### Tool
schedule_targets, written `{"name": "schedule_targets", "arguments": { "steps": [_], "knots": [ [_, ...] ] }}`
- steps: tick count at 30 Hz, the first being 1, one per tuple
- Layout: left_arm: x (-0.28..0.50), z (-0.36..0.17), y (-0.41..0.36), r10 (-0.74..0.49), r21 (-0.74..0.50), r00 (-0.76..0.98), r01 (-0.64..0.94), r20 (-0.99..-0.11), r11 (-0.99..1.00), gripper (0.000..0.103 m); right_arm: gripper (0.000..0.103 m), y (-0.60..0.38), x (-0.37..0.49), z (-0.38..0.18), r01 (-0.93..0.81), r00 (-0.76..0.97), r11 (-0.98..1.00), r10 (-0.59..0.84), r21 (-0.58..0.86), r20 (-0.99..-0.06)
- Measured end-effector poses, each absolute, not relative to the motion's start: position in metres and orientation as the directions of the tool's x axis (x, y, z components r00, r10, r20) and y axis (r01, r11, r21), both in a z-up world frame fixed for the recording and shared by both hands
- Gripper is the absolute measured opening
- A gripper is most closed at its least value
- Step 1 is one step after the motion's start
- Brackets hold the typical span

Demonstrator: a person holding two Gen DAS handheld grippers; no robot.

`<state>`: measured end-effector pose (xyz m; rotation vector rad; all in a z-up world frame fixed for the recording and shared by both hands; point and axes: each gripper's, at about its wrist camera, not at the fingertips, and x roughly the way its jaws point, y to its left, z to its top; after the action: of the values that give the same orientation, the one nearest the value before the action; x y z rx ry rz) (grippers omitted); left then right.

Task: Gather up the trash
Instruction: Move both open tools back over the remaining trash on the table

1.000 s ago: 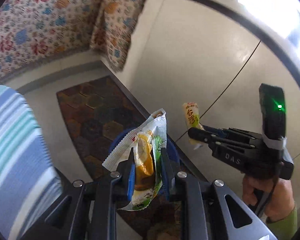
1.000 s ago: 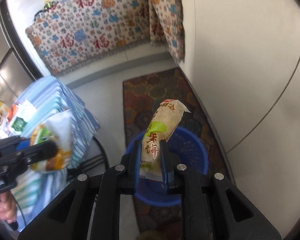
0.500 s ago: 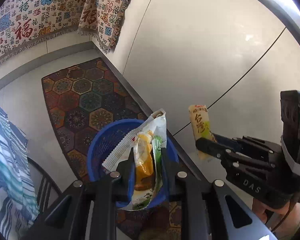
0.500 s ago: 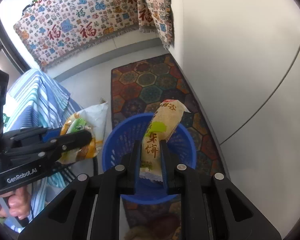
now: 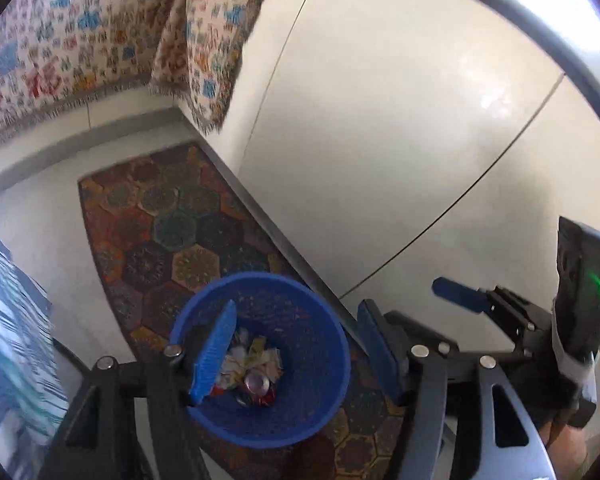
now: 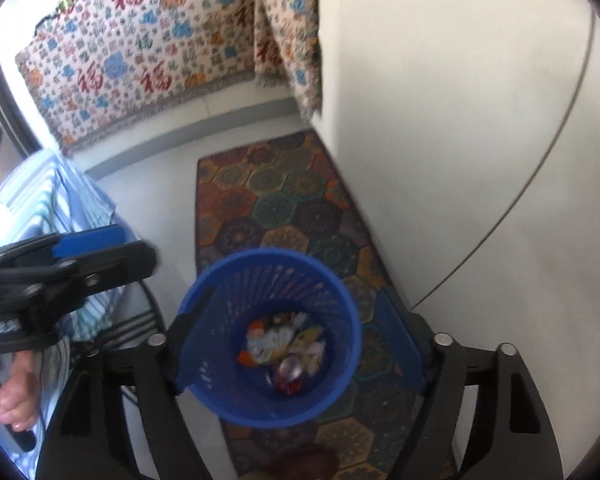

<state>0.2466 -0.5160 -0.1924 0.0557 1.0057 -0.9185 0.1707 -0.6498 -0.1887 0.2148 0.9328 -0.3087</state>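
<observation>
A patterned hexagon-tile rug (image 6: pixel 284 208) is laid on the floor along a white wall. On it stands a round blue plastic mesh basket (image 5: pixel 324 392). Crumpled wrappers and a can (image 6: pixel 288 350) are seen at its bottom. The left tool (image 5: pixel 296 348) and right tool (image 6: pixel 300 340) are held above the basket; both have just been opening, released, with nothing gripped.

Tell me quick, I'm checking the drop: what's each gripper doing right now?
Left gripper: open, jaws just opened, nothing between them, above the blue basket.
Right gripper: open, jaws just opened, empty, above the same basket.
</observation>
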Motion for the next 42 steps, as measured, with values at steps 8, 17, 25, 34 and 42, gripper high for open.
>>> {"name": "schedule_targets", "arguments": {
  "steps": [8, 17, 25, 34, 42],
  "knots": [
    [0.200, -0.112, -0.424, -0.585, -0.206, 0.402, 0.673, -0.705, 0.711, 0.066, 0.093, -0.620, 0.154, -0.136, 0.352, 0.642, 0.935, -0.212, 0.037, -0.737],
    [0.147, -0.076, -0.243, -0.300, 0.014, 0.638, 0.438, -0.709, 0.899, 0.075, 0.100, -0.493, 0.149, -0.090, 0.203, 0.759, 0.975, -0.097, 0.092, -0.644],
    [0.135, -0.094, -0.119, -0.077, 0.104, 0.699, 0.213, -0.711, 0.971, 0.075, 0.100, -0.323, 0.164, -0.125, -0.096, 0.703, 0.986, 0.162, 0.134, -0.692],
    [0.154, -0.130, -0.040, 0.023, 0.099, 0.688, 0.071, -0.725, 0.993, 0.075, 0.100, -0.218, 0.188, -0.172, -0.221, 0.639, 0.975, 0.153, 0.010, -0.754],
    [0.174, -0.165, -0.018, 0.027, 0.073, 0.642, 0.045, -0.766, 0.996, 0.075, 0.100, -0.204, 0.218, -0.193, -0.213, 0.609, 0.977, 0.132, -0.001, -0.782]
  ]
}}
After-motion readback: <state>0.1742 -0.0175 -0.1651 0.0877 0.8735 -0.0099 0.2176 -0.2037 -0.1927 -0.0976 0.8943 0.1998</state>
